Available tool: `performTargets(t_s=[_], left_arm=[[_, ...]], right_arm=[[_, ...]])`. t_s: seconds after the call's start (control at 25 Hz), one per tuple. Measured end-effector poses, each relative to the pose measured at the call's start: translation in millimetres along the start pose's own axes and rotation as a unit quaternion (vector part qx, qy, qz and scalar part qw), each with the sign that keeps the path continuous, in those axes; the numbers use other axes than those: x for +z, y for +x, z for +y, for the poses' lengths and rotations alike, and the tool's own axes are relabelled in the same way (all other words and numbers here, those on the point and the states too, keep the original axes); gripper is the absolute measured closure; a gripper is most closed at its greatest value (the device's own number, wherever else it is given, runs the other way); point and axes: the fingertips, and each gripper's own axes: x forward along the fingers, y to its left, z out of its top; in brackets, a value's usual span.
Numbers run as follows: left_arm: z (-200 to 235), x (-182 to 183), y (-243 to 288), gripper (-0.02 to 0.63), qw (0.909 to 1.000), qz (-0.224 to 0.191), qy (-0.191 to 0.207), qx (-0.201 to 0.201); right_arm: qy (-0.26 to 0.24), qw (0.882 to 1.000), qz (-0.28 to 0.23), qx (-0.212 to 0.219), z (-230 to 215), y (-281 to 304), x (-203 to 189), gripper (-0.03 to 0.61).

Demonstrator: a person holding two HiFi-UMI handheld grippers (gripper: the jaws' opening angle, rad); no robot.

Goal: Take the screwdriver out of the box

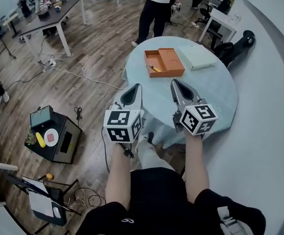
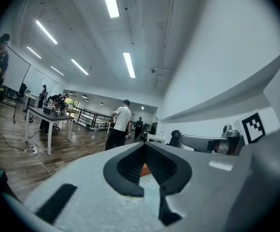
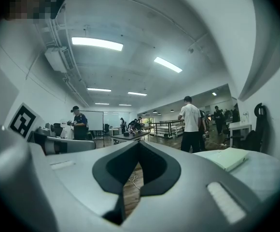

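Both tools are held low over the near edge of the round table [image 1: 208, 89], probably a ready pose ahead of the reach. The left gripper [image 1: 137, 86] and right gripper [image 1: 174, 82] are both clenched with nothing between their jaws. The screwdriver [image 1: 153, 68] lies in the left half of the open orange box [image 1: 167, 74], above centre of the head view and well apart from both tips. Only that view shows the screwdriver. The left gripper view shows just an orange sliver of the box through the closed jaws. The right gripper view misses the box, showing floor through its jaws and a pale green case [image 3: 227, 157] at right.
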Motion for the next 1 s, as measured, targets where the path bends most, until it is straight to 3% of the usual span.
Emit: performTargets(t_s=[0.12,0.24,0.36,0.52,0.72,1.0], left_arm=[[32.0,-9.7,27.1,0.612,0.9997,0.016,-0.011,0.018],[75.8,-19.1,51.8,0.612,0.9964,0.038,-0.035,0.067],[98.9,-30.2,84.2,0.612,0.9941,0.057,-0.030,0.087],[120.3,-50.3,152.8,0.612,0.9921,0.087,-0.024,0.086],[147.7,-71.8,248.4,0.612,0.9896,0.125,-0.027,0.066],[147.9,-86.0,346.0,0.612,0.9870,0.152,-0.024,0.047]], right_arm=[[0.009,1.000,0.009,0.002,-18.3,34.7,-9.9,0.567],[0.014,1.000,0.019,0.008,-38.1,70.7,-15.5,0.566],[0.029,0.999,0.026,0.004,-65.8,106.3,-21.9,0.566],[0.031,0.999,0.024,-0.004,-114.1,159.8,-19.4,0.566],[0.065,0.996,0.044,-0.039,-190.1,221.3,-51.2,0.566],[0.093,0.992,0.058,-0.066,-278.6,262.6,-64.8,0.566]])
